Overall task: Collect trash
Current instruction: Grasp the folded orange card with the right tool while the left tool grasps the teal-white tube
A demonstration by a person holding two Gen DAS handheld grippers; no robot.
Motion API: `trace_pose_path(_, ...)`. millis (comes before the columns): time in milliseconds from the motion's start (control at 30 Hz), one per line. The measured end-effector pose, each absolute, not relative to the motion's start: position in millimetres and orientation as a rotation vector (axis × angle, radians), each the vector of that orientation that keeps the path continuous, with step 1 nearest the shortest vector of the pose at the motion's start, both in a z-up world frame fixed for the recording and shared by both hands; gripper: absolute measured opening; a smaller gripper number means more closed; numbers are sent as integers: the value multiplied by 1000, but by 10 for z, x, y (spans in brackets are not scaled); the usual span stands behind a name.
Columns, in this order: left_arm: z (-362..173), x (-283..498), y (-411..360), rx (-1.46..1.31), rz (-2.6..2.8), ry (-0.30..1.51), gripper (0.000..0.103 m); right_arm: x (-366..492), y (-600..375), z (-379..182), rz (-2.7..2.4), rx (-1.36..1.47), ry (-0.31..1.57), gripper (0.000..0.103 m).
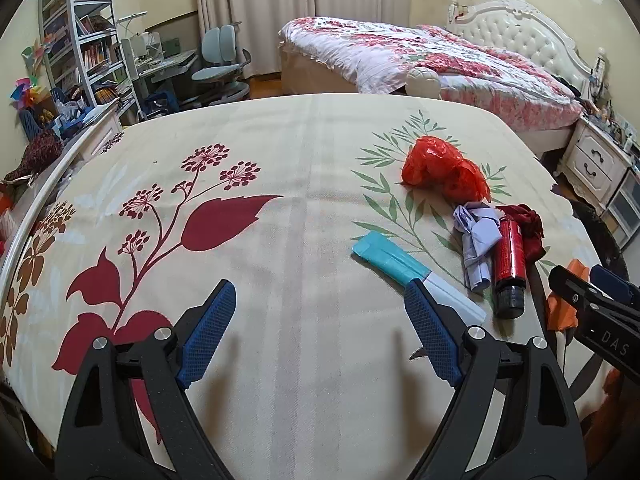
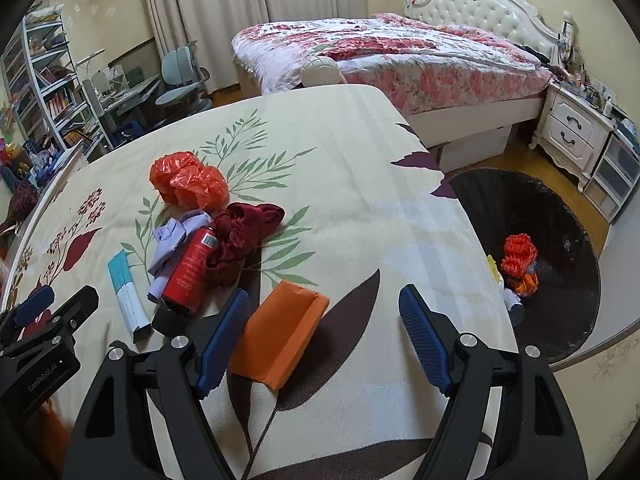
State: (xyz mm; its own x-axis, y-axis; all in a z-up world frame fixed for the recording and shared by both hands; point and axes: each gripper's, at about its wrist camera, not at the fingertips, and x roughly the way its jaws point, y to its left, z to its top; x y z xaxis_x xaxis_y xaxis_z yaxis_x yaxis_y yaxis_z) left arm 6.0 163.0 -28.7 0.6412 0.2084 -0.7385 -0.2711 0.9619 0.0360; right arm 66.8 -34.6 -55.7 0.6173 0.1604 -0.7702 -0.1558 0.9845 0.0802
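Note:
Trash lies on a floral tablecloth (image 1: 280,160): a crumpled red plastic bag (image 1: 440,170) (image 2: 188,184), lilac crumpled paper (image 1: 476,236) (image 2: 176,240), a red bottle with a black cap (image 1: 508,256) (image 2: 192,268), a dark red cloth (image 1: 526,224) (image 2: 244,232), a teal and white packet (image 1: 404,268) (image 2: 126,292) and an orange folded paper (image 2: 280,336). My left gripper (image 1: 320,308) is open above bare cloth, left of the packet. My right gripper (image 2: 324,320) is open, its left finger beside the orange paper. A black bin (image 2: 560,240) stands beyond the table's right edge and holds orange trash (image 2: 518,256).
A bed with a floral quilt (image 2: 380,52) stands behind the table. A white nightstand (image 2: 572,128) is at right, a desk with a chair (image 1: 220,60) and bookshelves (image 1: 80,40) at left. The table edge drops off near the bin.

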Motion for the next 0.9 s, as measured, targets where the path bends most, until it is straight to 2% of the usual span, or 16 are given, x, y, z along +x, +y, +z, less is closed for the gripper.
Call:
trace_pose_path(567,-283,-1,1640,-98,268,831,84,459,-361,-569,187,-4,909,75)
trace_pose_path(900,-283,-18,1596,-102,259,834,84,420,-377,-583,209,6,923,37)
